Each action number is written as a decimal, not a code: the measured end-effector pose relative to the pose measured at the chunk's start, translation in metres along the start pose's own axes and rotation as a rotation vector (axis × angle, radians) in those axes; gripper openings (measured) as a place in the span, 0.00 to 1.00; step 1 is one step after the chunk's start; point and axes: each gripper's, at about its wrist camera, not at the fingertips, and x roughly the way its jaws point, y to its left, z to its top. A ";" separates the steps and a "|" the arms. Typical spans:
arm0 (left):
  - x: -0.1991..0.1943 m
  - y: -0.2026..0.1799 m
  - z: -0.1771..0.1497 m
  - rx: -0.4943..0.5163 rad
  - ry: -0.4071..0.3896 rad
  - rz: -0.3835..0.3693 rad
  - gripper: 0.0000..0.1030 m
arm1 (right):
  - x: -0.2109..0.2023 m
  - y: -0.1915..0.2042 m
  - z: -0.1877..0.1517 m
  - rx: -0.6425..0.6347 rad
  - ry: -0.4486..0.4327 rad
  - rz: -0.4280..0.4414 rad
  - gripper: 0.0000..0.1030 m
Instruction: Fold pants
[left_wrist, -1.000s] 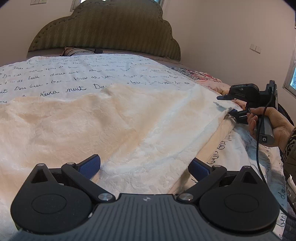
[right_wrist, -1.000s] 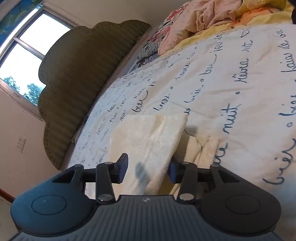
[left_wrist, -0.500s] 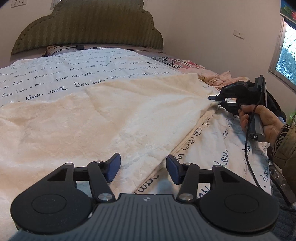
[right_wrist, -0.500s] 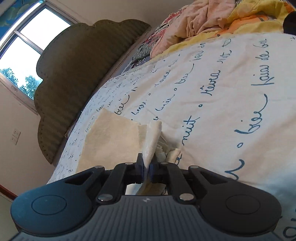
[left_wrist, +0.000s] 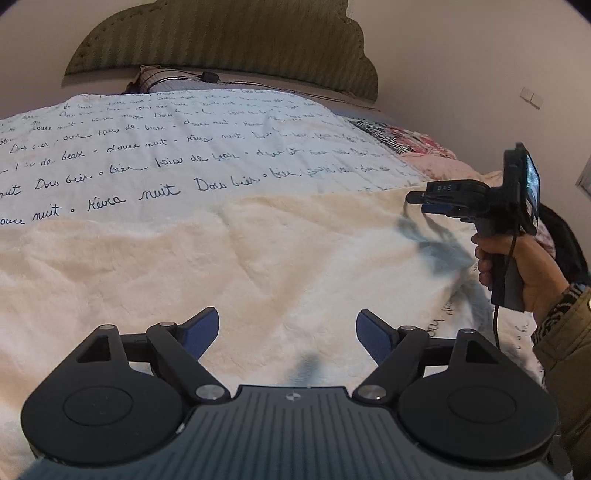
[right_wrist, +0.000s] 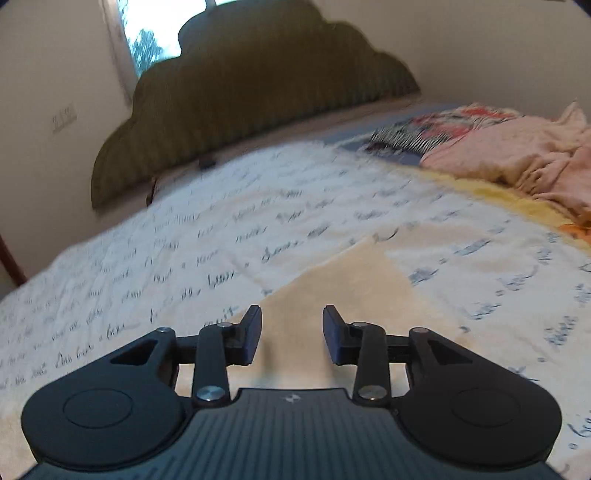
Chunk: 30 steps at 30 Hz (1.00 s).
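Cream fleece pants (left_wrist: 258, 266) spread flat on the script-printed bedspread (left_wrist: 184, 147) — soft, light, likely limp when lifted, best pinched at hem or waistband corners. Left gripper (left_wrist: 287, 328) wide open above the fabric; right gripper (right_wrist: 291, 332) parted, empty.

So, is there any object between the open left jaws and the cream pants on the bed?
Nothing visible is in the way. The left gripper has its jaws wide open directly over the cream pants, which lie spread on the bedspread. The right gripper, also open, is off to the side.
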 end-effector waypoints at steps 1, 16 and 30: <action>0.003 0.001 -0.001 0.002 0.015 0.017 0.81 | 0.018 0.004 0.002 -0.017 0.038 -0.030 0.34; 0.030 -0.013 -0.007 0.080 0.102 0.043 0.88 | 0.013 -0.018 -0.020 -0.306 0.132 -0.244 0.74; -0.004 -0.021 -0.026 0.099 0.025 0.098 0.87 | -0.032 -0.007 -0.058 -0.266 0.018 -0.197 0.75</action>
